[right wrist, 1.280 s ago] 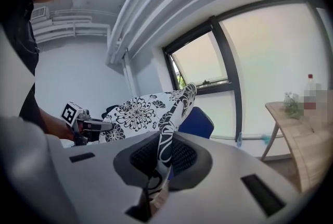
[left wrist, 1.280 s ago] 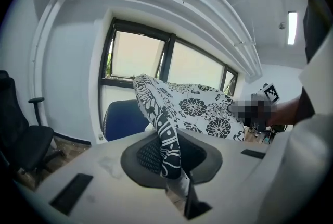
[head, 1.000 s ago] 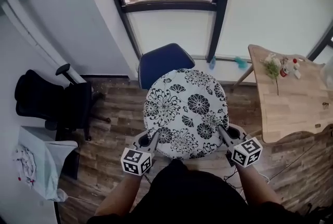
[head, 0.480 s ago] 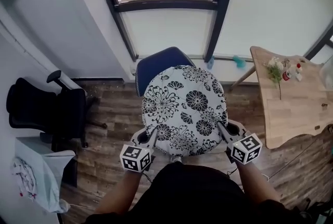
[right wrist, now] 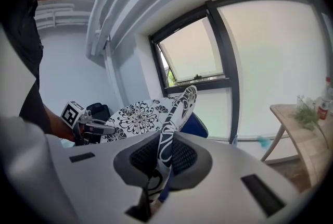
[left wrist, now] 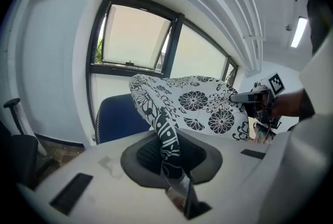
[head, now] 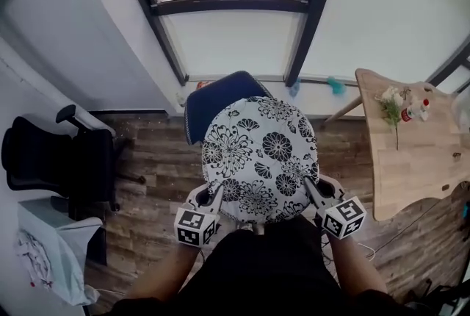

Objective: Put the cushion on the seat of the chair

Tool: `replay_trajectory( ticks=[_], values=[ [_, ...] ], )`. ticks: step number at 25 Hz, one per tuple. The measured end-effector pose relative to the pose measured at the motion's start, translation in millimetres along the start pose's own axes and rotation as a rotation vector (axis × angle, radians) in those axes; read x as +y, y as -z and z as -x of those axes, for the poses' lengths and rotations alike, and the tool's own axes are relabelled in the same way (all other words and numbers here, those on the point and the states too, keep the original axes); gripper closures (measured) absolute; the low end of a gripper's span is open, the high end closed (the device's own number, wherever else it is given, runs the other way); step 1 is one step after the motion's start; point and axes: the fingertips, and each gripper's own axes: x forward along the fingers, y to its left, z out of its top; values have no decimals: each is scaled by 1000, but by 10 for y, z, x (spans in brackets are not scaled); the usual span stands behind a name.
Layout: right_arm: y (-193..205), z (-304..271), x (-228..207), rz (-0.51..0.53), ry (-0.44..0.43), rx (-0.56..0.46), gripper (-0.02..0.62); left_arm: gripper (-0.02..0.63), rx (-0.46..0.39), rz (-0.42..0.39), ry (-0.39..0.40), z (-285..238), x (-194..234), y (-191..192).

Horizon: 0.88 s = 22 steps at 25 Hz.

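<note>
left hand-held gripper [head: 217, 195] pinches the near left edge of the round flowered cushion [head: 261, 153], its jaws pressed tight on the fabric. the right hand-held gripper [head: 309, 187] pinches the near right edge the same way. both grips match a second ago; what has changed is the surroundings. the black office chair [head: 55, 160] has slid toward the left edge of the frame. the strip of floor that showed between the person's body and the cushion's near rim is gone. the blue chair [head: 214, 98] now peeks out more to the cushion's upper left than straight behind it. i read that as the person stepping in toward the window [head: 235, 31] wall with the cushion carried out in front.

in both gripper views the cushion is held up off any surface, its far side tilted high, with the blue chair beyond it. the seat itself is hidden beneath the cushion. i judge the cushion is over or nearly over the seat but not yet resting on it. it probably needs shifting toward the chair back, then lowering flat, before the jaws let go.
</note>
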Motion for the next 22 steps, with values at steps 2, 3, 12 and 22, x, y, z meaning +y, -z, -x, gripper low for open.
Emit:
replay_trajectory(
  ticks=[2,3,12,22],
  values=[
    [28,-88,-113,-13,-5,8,557,578,12,18,-13,-78,45,27],
    [48,-194,-201,-19,-17,20,557,578,23,30,-26,-152,87,45],
    [241,-824,-741,-10,-129,111,557,578,95,129,-129,-697,257,329],
    [647,-1262,-980,-56,-186,130,557,578,147,178,-183,-1065,502,822]
  ],
)
